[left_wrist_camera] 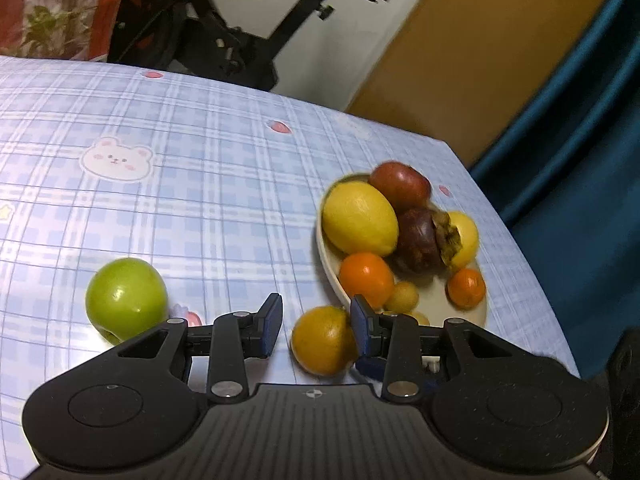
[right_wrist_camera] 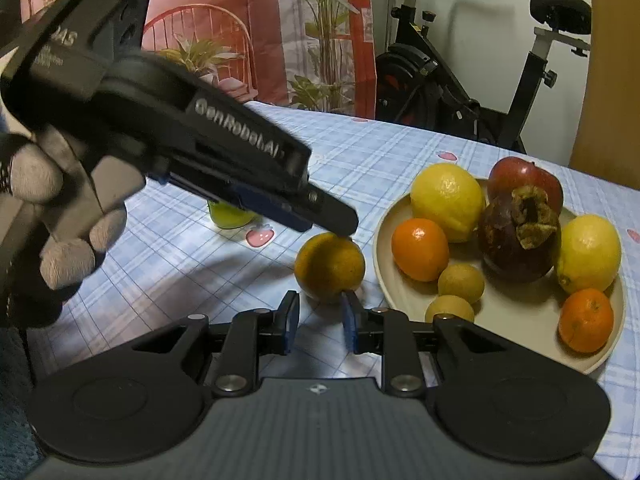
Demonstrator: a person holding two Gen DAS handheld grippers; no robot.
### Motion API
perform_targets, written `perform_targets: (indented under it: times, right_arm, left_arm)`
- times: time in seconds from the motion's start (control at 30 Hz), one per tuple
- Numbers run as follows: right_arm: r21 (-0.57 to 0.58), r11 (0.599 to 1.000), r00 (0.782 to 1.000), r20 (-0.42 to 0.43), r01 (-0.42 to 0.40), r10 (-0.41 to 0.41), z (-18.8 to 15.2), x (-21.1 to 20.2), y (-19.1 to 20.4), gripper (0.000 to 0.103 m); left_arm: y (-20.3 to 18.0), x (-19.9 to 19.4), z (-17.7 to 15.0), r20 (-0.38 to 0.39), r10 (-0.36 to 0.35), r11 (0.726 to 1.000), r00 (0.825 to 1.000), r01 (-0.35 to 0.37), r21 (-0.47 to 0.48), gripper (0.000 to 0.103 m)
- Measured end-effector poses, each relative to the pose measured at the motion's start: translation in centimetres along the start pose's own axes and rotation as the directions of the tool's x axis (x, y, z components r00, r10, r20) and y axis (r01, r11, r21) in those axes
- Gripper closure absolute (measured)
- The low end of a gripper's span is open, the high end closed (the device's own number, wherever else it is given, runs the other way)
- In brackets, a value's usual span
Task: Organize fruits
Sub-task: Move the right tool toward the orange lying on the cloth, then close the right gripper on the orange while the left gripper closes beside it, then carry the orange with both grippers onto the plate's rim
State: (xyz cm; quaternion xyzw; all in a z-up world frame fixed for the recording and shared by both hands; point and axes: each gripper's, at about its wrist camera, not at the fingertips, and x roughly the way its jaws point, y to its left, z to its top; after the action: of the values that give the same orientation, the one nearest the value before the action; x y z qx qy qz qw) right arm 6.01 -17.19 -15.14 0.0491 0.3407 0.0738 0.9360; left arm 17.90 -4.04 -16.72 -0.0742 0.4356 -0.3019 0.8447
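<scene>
A beige plate (left_wrist_camera: 329,261) (right_wrist_camera: 385,280) holds lemons, oranges, a red apple, a dark mangosteen and small longans. A loose orange (left_wrist_camera: 322,339) (right_wrist_camera: 330,266) lies on the tablecloth just left of the plate. A green apple (left_wrist_camera: 126,298) (right_wrist_camera: 230,216) lies further left. My left gripper (left_wrist_camera: 316,320) is open, hovering above the loose orange with its right finger close to it. It shows from the side in the right wrist view (right_wrist_camera: 332,220). My right gripper (right_wrist_camera: 319,318) is open and empty, just in front of the orange.
The blue checked tablecloth (left_wrist_camera: 180,168) covers the table, whose right edge runs close to the plate. An exercise bike (right_wrist_camera: 460,92) and a patterned curtain (right_wrist_camera: 280,40) stand behind the table. A blue curtain (left_wrist_camera: 580,160) hangs at the right.
</scene>
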Motion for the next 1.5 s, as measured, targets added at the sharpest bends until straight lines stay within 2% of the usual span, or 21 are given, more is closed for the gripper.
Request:
perform_targets:
  times: [0.1,0.17,0.23,0.47,0.73,0.9,1.17,1.2,1.5]
  right_arm:
    - [0.018,1.0,1.0,0.008,-0.005,0.005,-0.1,-0.2,-0.5,0.074]
    - [0.035,0.999,1.0,0.011,-0.003,0.003,0.0,-0.3,-0.8,0.067]
    - [0.048,0.999,1.0,0.013,-0.009,0.008,-0.1,-0.3,-1.0,0.064]
    - [0.044,0.999,0.999,0.031,-0.015,0.014,-0.2,0.1,-0.6,0.058]
    - [0.039,0.999,0.998,0.065,-0.025,0.022,-0.2,0.5,-0.2,0.058]
    - [0.042,0.999,0.997,0.074,-0.027,0.024,-0.4,0.5,-0.2,0.058]
    - [0.029,0.999,0.997,0.075,-0.035,0.032,-0.3,0.9,0.1,0.058]
    - [0.028,0.999,0.997,0.075,-0.033,0.031,-0.3,0.9,0.2,0.058]
    - [0.044,0.998,0.996,0.08,-0.041,0.038,-0.4,0.4,0.2,0.058]
  left_arm:
    - [-0.1,-0.3,-0.3,-0.018,-0.006,1.0,1.0,0.007,0.016,0.064]
    - [-0.2,-0.5,-0.4,-0.029,-0.009,1.0,1.0,0.01,0.026,0.064]
    - [-0.3,-0.7,-0.6,-0.041,-0.013,0.999,0.999,0.015,0.038,0.063]
    - [-0.7,-1.1,-1.6,-0.071,-0.022,0.997,0.997,0.026,0.067,0.061]
    - [-0.4,-1.5,-1.7,-0.06,-0.02,0.998,0.998,0.024,0.062,0.063]
    - [-0.7,-1.5,-1.7,-0.058,-0.026,0.996,0.998,0.031,0.087,0.055]
    - [-0.7,-0.7,-1.8,-0.068,0.003,0.995,0.998,0.004,0.097,0.056]
    - [-0.5,-0.6,-1.8,-0.066,-0.004,0.996,0.998,0.01,0.093,0.06]
    - [-1.0,-1.1,-2.0,-0.06,-0.005,0.995,0.998,0.011,0.099,0.06]
